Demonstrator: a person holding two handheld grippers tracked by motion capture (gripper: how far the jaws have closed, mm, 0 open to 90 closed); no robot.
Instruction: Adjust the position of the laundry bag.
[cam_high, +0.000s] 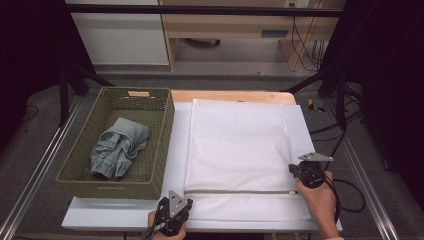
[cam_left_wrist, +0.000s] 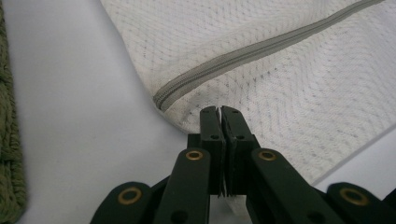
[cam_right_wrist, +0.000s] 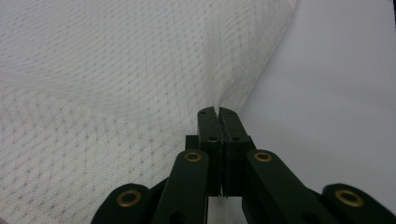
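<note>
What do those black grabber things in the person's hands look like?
Each gripper, left and right, is black, with two flat black jaws on hinged arms joined by brass-coloured rivets. A grey three-cornered plate sits on top of each, and a black cable trails from the right one.

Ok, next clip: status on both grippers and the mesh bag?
Left gripper shut on mesh bag near zipper end. Right gripper shut on bag's right edge. Bag flat, zipped. Basket alongside, nothing blocking.
</note>
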